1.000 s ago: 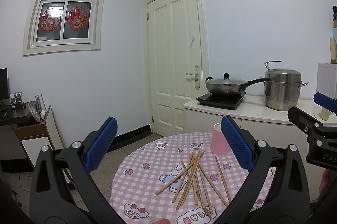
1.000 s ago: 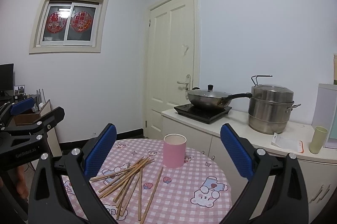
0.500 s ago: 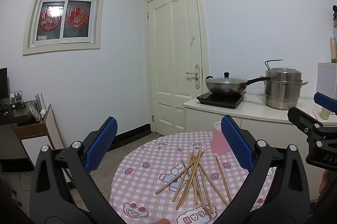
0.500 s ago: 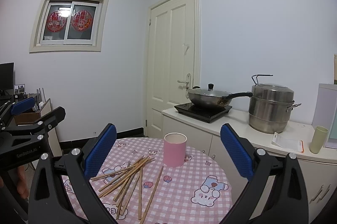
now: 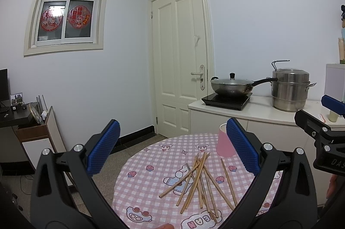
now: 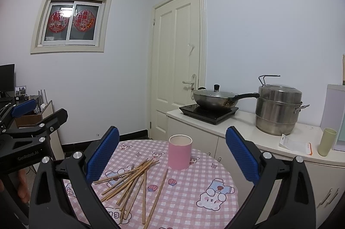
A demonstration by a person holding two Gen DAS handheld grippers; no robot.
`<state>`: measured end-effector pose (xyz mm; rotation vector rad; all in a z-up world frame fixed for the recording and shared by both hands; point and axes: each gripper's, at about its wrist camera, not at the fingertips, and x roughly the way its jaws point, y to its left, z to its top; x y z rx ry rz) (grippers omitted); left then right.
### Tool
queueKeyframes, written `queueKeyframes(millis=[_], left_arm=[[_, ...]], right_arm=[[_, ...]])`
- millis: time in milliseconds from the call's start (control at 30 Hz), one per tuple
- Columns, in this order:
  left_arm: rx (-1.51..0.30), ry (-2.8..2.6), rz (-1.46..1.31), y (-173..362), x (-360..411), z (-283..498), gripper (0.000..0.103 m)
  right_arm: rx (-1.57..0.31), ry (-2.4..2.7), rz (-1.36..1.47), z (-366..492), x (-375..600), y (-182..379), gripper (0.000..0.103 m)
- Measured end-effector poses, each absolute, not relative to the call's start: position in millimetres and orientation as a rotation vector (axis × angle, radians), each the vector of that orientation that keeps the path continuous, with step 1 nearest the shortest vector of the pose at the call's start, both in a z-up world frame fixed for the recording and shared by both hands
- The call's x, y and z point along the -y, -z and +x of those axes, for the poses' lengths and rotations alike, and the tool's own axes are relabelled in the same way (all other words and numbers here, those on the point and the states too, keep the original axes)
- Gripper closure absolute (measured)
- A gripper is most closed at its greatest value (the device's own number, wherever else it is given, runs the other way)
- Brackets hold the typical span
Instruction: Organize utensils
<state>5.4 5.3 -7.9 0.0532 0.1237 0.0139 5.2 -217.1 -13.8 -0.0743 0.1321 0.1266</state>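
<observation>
Chopsticks (image 5: pixel 199 180) partly cut off behind right tongs (image 6: pixel 172 157), near cup (image 6: pixel 179 152).

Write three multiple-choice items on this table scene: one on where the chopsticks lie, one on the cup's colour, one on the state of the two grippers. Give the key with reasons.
1. Where are the chopsticks?
A. Standing in the cup
B. Loose in a heap on the tablecloth
C. On the counter by the wok

2. What colour is the cup?
A. Pink
B. Blue
C. Black

3. How do the left gripper and the right gripper stand?
A. Both shut on chopsticks
B. Left shut, right open
C. Both open, holding nothing

Key:
1 B, the sticks lie crossed over one another on the pink checked tablecloth, beside the cup and not in it.
2 A, its wall is plain pink in both views.
3 C, in each wrist view the blue pads stand wide apart above the table with nothing between them.
</observation>
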Motion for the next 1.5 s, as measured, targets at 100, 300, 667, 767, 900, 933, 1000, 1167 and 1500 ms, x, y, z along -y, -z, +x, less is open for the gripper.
queueKeyframes(millis=[100,300,667,767,900,933,1000,1167,1500], left_arm=[[-0.126,-0.015,0.056,9.0,-4.9,5.9,0.006],[-0.129,-0.018,0.056,10.3,-4.7,6.3,0.006],[-0.166,-0.043,0.055,17.6,-9.9,18.1,0.006],[-0.184,-0.057,0.059,20.3,-13.2,22.9,0.006],[-0.218,-0.068,0.062,25.6,-19.6,30.3,0.006],[-0.232,-0.07,0.06,27.4,-21.3,33.1,0.006],[-0.255,-0.069,0.053,30.9,-24.1,37.9,0.006],[-0.355,-0.047,0.06,47.1,-27.5,61.1,0.006],[-0.584,0.078,0.097,96.7,-17.1,133.1,0.006]], right_arm=[[-0.135,-0.128,-0.073,5.6,217.4,14.9,0.008],[-0.14,-0.132,-0.071,6.8,217.9,16.0,0.008],[-0.171,-0.136,-0.074,19.9,218.9,24.2,0.008],[-0.182,-0.131,-0.08,24.5,219.3,28.3,0.008],[-0.199,-0.128,-0.088,32.3,219.6,33.5,0.008],[-0.205,-0.129,-0.088,34.3,220.0,35.0,0.008],[-0.227,-0.129,-0.086,40.7,220.2,39.7,0.008],[-0.316,-0.126,-0.091,64.0,221.7,59.0,0.008],[-0.515,-0.098,-0.069,114.2,230.1,104.0,0.008]])
